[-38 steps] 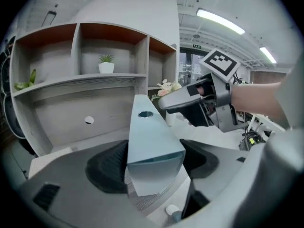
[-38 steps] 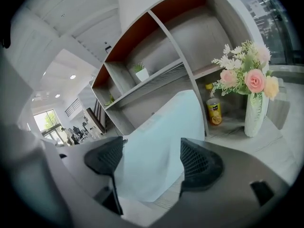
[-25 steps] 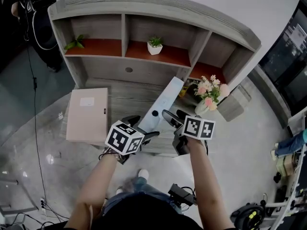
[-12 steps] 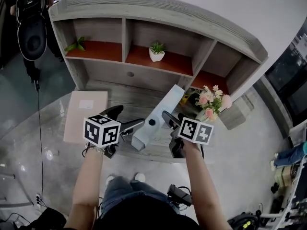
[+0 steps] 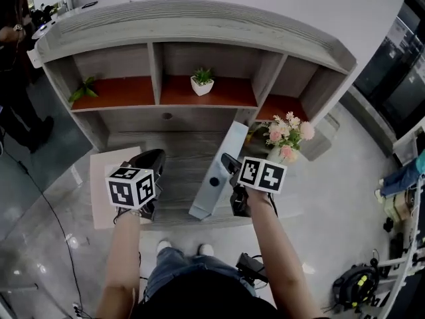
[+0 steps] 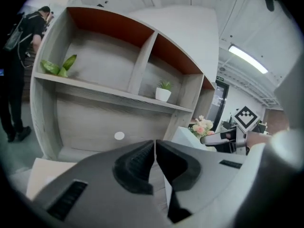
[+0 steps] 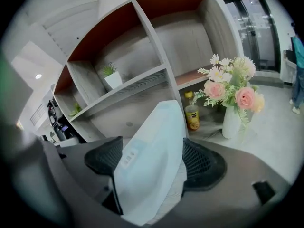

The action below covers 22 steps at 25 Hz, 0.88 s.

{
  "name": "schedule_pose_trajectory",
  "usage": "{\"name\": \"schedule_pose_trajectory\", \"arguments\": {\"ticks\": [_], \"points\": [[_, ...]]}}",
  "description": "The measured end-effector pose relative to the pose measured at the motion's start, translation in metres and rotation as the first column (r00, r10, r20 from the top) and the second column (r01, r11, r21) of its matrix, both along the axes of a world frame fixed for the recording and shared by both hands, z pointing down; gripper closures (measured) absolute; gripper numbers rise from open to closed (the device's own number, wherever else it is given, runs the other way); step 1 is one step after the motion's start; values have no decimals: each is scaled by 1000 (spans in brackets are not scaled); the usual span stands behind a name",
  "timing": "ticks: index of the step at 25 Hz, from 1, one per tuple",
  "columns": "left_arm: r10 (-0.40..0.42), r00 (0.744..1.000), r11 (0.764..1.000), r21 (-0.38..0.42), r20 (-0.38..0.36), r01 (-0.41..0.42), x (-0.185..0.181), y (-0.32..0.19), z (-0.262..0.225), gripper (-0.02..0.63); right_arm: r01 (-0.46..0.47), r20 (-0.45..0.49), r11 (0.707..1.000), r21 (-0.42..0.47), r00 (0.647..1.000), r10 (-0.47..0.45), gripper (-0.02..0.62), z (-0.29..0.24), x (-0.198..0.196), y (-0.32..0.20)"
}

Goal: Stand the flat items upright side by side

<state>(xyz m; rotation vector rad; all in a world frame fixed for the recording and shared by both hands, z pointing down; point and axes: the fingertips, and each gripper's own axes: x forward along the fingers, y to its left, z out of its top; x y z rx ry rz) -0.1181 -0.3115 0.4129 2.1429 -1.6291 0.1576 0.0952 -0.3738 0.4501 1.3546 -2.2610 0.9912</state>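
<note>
The shelf unit [image 5: 199, 28] is grey wood grain, with red-brown upper shelf boards [image 5: 219, 97]. The flat case [image 5: 219, 171] is pale blue, and the flat box [image 5: 98, 198] at 9 o'clock is beige. Black-and-white square markers pattern the cubes on the black left gripper [image 5: 153, 157] and right gripper [image 5: 229, 163]. At 12 o'clock a white pot [image 5: 201, 87] holds green leaves. At 2 o'clock the flowers [image 5: 287, 131] are pink and cream.

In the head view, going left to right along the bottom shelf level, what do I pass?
Beige flat box → left hand-held gripper, jaws just closed, empty → pale blue file folder → right hand-held gripper clamping that folder → vase of pink and white flowers.
</note>
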Motion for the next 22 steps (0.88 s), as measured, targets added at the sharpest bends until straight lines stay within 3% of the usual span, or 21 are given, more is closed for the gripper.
{"name": "schedule_pose_trajectory", "arguments": {"ticks": [6,11,18,19,21,22], "points": [[103,995,995,-8,-9,-103,-18,-16,5,594,-92,-125,996,-8,988,91,202,-2,-17,-10],[155,988,988,3,-15,-155,-35,-21,7,594,-117,-279,993,-5,954,111,202,-1,-36,-25],[203,979,979,23,-23,-203,-60,-22,10,591,-226,-362,959,-170,920,152,202,37,-36,-34],[216,976,976,17,-25,-215,-63,-22,12,568,-237,-367,951,-199,918,152,202,42,-36,-34],[239,970,971,-4,-32,-240,-68,-21,18,329,-249,-382,936,-249,913,141,202,50,-36,-33],[244,969,970,-14,-36,-244,-72,-21,21,287,-250,-395,930,-268,909,131,202,53,-35,-32]]}}
